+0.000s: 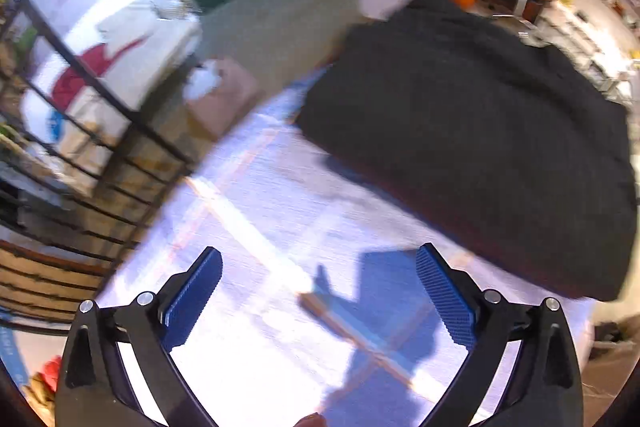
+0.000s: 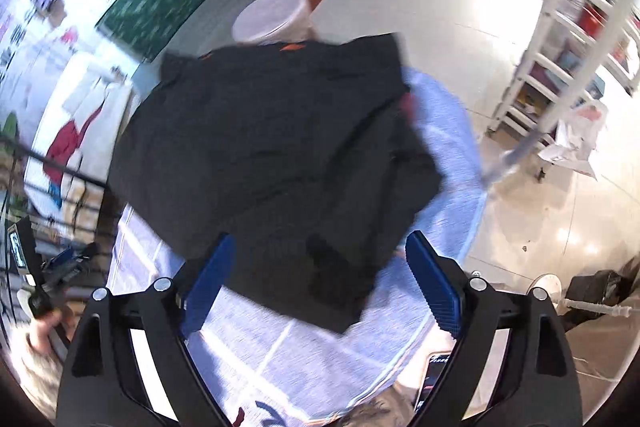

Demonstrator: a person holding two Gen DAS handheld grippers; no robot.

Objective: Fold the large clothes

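the black garment [image 2: 272,155] lies on the tabletop [image 1: 248,227], bunched into a rough, uneven shape, so folding looks only partly done. left gripper [image 1: 318,301] and right gripper [image 2: 318,283] hover with fingers spread, grasping nothing.

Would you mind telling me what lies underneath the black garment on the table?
The black garment lies on a pale cloth-covered table, which shows around its near and right edges. Whatever sits directly beneath the garment is covered and cannot be seen.
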